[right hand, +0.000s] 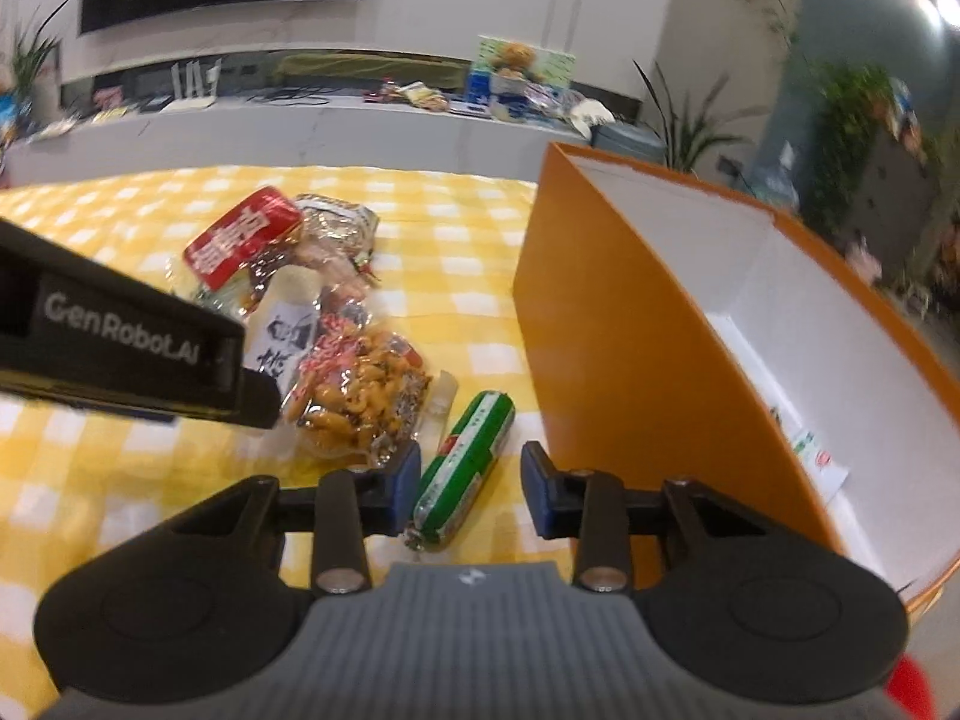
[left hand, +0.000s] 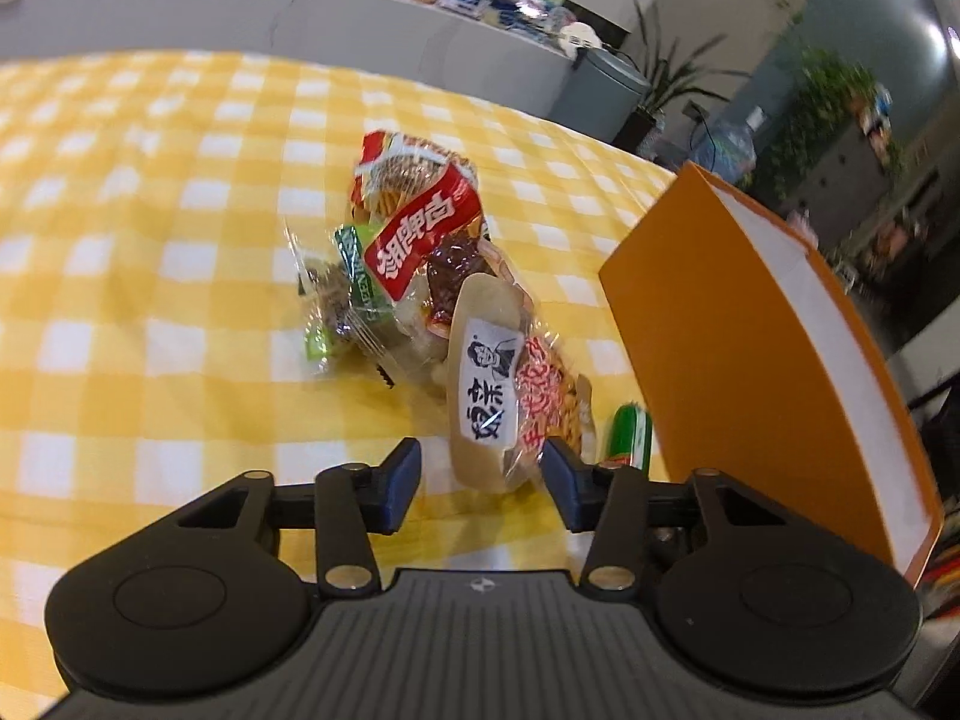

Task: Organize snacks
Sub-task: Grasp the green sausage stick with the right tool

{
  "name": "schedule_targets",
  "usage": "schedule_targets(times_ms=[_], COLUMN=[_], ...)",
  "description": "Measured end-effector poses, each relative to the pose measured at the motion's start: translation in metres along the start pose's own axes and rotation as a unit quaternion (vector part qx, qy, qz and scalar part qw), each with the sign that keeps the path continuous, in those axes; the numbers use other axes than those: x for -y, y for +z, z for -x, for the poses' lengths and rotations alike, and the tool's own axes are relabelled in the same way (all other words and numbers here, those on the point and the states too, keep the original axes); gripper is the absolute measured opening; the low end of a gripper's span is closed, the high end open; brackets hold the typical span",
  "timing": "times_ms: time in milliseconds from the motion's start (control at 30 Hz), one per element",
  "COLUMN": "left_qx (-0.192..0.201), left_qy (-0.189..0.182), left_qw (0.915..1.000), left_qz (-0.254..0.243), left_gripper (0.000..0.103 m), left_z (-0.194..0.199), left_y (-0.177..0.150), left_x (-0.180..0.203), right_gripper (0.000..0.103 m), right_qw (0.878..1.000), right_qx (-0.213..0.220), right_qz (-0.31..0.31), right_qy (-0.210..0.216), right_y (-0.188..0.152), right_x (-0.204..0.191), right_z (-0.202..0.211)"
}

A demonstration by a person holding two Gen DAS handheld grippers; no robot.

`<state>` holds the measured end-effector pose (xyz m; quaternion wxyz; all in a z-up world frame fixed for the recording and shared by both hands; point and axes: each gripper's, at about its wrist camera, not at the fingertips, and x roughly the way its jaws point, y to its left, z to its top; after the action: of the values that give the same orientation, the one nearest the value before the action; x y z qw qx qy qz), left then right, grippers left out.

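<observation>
Green sausage (right hand: 468, 468) between right gripper (right hand: 469, 489) fingers (spread wide)

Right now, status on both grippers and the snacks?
Left gripper open, fingers astride the beige packet. Right gripper open around the green sausage. Snack pile on the checked cloth. Orange box alongside, nothing blocking.

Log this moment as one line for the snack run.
left gripper: open, at beige snack pack | right gripper: open, around green sausage | orange box: open
</observation>
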<state>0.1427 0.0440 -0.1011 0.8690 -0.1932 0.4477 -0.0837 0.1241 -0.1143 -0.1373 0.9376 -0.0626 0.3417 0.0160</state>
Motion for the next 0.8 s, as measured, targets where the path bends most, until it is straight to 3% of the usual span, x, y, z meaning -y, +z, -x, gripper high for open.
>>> schedule_targets(times_ms=[167,300,500,800], left_qx=[-0.003,0.002,0.016,0.024], left_qy=[-0.013,-0.013,0.001,0.058], left_qw=[0.9992,0.9987,0.9992,0.997], left_qz=[0.039,0.049,0.037,0.046], left_gripper=[0.034,0.003,0.0,0.0], left_z=[-0.008,-0.006,0.009,0.04], left_y=[0.003,0.006,0.007,0.004], left_x=[-0.006,-0.006,-0.01,-0.042], right_gripper=[0.035,0.028,0.026,0.024], right_qw=[0.998,0.994,0.994,0.984], right_qx=[-0.034,-0.05,-0.048,-0.044], right_qz=[-0.046,-0.083,-0.045,0.032], right_qy=[0.015,0.042,0.087,0.169], right_y=[-0.001,-0.001,0.004,0.012], right_x=[0.005,0.011,0.003,-0.035], right_z=[-0.018,-0.027,-0.033,-0.035])
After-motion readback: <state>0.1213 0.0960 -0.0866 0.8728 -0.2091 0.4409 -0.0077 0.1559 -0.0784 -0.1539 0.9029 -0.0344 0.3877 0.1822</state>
